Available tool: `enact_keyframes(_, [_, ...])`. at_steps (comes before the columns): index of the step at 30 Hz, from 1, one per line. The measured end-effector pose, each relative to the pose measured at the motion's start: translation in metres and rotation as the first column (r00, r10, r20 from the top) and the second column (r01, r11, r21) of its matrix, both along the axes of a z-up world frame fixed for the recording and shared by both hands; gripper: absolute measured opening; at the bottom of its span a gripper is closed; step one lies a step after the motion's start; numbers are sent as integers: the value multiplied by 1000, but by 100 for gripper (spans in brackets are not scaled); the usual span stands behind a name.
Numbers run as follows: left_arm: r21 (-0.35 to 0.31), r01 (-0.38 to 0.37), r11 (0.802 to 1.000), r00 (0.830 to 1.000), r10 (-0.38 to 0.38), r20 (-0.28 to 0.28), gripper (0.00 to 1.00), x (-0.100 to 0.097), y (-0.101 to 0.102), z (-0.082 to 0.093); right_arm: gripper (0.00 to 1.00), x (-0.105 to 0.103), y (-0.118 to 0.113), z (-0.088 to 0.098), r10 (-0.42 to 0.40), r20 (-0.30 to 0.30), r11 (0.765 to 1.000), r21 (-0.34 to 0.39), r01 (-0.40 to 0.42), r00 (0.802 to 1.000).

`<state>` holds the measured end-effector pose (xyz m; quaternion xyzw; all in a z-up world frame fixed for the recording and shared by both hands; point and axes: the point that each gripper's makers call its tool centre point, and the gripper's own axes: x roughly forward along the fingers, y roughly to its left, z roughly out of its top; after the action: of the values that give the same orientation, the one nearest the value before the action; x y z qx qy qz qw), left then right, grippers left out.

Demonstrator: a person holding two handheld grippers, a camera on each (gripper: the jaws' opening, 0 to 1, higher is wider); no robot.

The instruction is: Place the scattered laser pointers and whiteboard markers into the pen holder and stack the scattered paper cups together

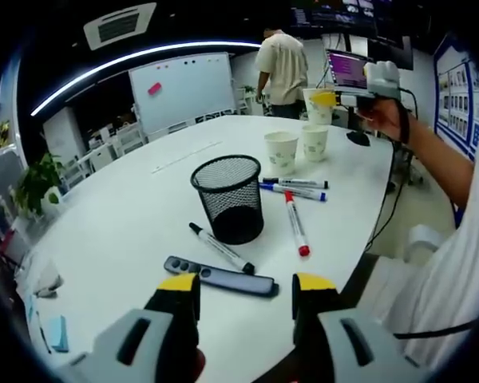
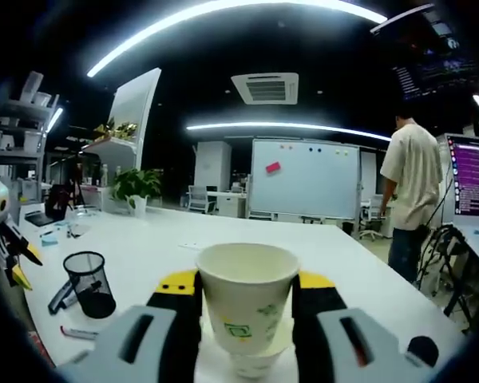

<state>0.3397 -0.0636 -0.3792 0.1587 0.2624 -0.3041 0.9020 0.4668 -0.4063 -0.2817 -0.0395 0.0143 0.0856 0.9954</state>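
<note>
1. Yellow-tipped fingers of the left gripper (image 1: 246, 289) stand wide apart and hold nothing, low over the near edge of the white table (image 1: 120, 215) in the left gripper view.
2. Just beyond them lies a dark laser pointer (image 1: 219, 276), and behind it a black marker (image 1: 221, 247) resting against the foot of the black mesh pen holder (image 1: 229, 198).
3. Right of the holder lie a red marker (image 1: 297, 224), a blue marker (image 1: 292, 191) and another black marker (image 1: 295, 183), close together.
4. Two paper cups (image 1: 282, 152) stand upright farther back, side by side; the right gripper (image 1: 359, 97) lifts a third cup (image 1: 319, 106) above the table behind them.
5. A whiteboard (image 1: 184, 86) and a standing person (image 1: 283, 68) fill the background.
6. Right gripper fingers (image 2: 247, 297), in the right gripper view, are closed on that cup (image 2: 247, 299), held upright directly over another cup (image 2: 254, 363) on the table (image 2: 335, 271).
7. At far left, the pen holder (image 2: 90, 283) stands with the laser pointer (image 2: 60, 296) beside it, a marker (image 2: 81, 332) nearer, and the left gripper (image 2: 20, 263) at the edge.
</note>
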Motion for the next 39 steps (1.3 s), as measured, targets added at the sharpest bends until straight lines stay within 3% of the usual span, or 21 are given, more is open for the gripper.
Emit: enact_keyframes(39, [0, -12, 1000, 1000, 12, -4, 47, -2, 7, -2, 44, 16, -7, -21, -27, -14, 999, -20, 27, 1000])
